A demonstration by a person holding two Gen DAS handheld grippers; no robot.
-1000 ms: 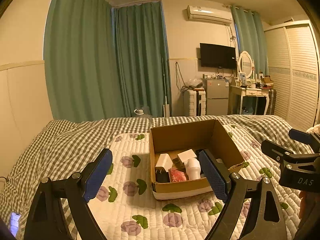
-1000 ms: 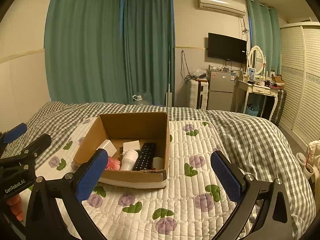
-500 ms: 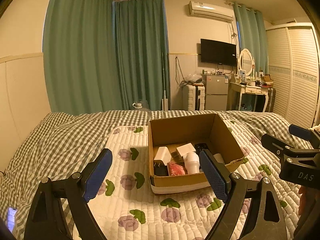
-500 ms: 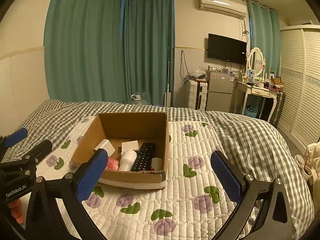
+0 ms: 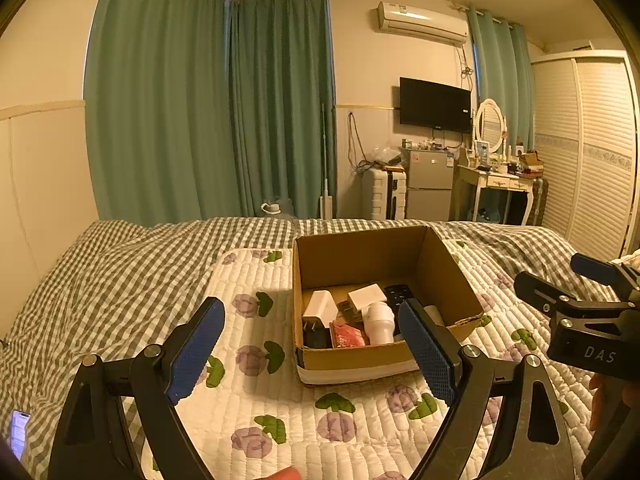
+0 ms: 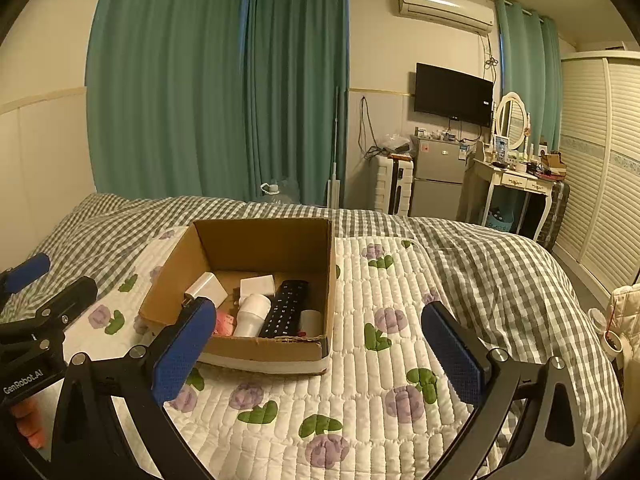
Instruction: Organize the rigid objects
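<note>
An open cardboard box [image 5: 360, 256] [image 6: 256, 240] sits on a white floral quilt on the bed. Inside lie a white charger [image 5: 320, 307] [image 6: 206, 286], a small white box [image 5: 366, 294] [image 6: 257, 283], a white cylinder [image 5: 379, 317] [image 6: 252, 314], a black remote [image 6: 285, 308] [image 5: 398, 294], a red packet [image 5: 347, 334] and a grey cylinder [image 6: 311, 321]. My left gripper [image 5: 312, 354] is open and empty, above the quilt in front of the box. My right gripper [image 6: 320, 354] is open and empty, in front of the box's right corner.
The floral quilt [image 6: 360, 380] lies over a checked blanket [image 5: 120, 264]. A phone [image 5: 18, 430] rests at the bed's left edge. Green curtains, a fridge [image 6: 436, 178], a dressing table [image 6: 516, 180] and a wardrobe stand beyond the bed.
Both views have drifted slightly, the box sitting a little higher and farther in frame. Both grippers stay open and empty. Box contents are unchanged.
</note>
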